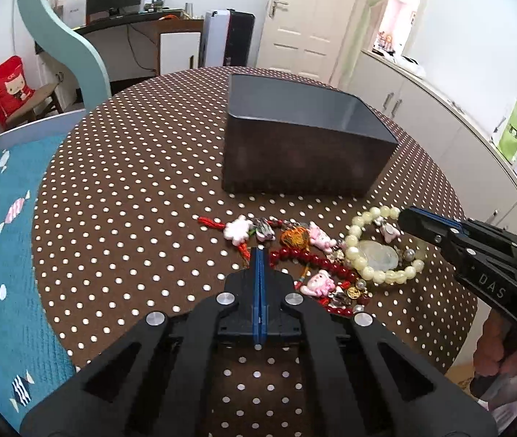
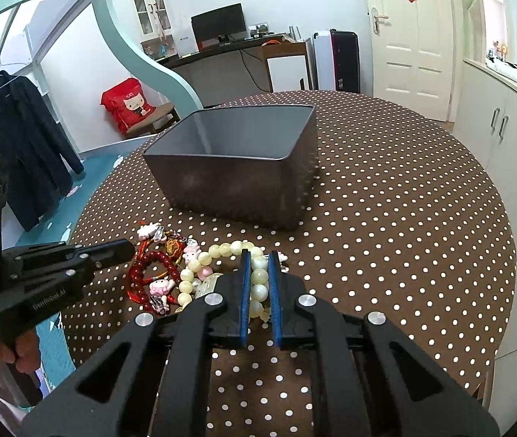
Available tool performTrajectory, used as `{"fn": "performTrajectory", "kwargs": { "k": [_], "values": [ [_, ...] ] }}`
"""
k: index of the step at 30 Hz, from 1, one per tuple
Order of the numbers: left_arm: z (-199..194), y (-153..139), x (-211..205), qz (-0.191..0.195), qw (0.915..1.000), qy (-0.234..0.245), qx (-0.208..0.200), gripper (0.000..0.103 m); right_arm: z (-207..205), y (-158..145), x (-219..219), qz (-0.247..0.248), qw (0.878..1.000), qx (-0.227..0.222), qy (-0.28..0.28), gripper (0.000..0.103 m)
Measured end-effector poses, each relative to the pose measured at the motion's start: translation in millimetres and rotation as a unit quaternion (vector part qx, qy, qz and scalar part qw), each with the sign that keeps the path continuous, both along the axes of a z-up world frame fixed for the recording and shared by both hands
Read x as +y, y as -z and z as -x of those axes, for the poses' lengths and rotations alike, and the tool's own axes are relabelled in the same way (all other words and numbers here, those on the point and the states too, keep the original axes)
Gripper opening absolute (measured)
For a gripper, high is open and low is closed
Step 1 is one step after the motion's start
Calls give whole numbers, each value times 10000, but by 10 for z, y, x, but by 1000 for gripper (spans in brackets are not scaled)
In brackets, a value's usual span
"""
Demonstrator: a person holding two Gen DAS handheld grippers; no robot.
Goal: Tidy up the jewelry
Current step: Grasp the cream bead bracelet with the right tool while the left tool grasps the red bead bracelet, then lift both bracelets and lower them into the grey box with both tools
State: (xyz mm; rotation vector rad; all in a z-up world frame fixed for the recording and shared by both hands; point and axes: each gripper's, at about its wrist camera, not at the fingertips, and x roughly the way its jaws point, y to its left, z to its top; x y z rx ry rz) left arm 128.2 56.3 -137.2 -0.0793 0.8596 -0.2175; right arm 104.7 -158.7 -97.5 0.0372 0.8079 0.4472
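Your left gripper (image 1: 260, 255) has its jaws pressed flat together, tips down at the red bead bracelet (image 1: 309, 258); you cannot tell whether anything is pinched. Your right gripper (image 2: 258, 266) is clamped on the pale bead bracelet (image 2: 260, 280). The jewelry lies heaped on the dotted tablecloth (image 2: 386, 236), just before the gray box (image 2: 236, 178).

A red bag (image 2: 127, 103) on a chair, a monitor (image 2: 217, 23), a dark coat (image 2: 27, 138) (perhaps a jacket).
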Motion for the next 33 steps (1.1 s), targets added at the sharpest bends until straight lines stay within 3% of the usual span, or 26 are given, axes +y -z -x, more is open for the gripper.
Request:
{"fn": "performTrajectory", "kwargs": {
  "k": [5, 13, 17, 19, 24, 33],
  "values": [
    [30, -33, -73, 199, 9989, 417, 44, 1, 22, 26, -55, -43, 10000, 30, 32, 8],
    [-186, 121, -288, -608, 9961, 618, 150, 27, 40, -5, -107, -79, 9999, 40, 56, 8],
    [-192, 156, -366, -949, 9916, 866, 165, 25, 34, -10, -140, -83, 9999, 38, 124, 8],
    [-186, 167, -394, -1096, 9899, 891, 132, 7, 23, 14, -141, -90, 9998, 78, 169, 8],
    [-206, 188, -318, -817, 9938, 740, 151, 7, 0, 14, -122, -104, 9997, 118, 190, 8],
    [-105, 27, -317, -625, 9953, 716, -204, 7, 23, -118, -108, -101, 9997, -76, 198, 8]
  ]
}}
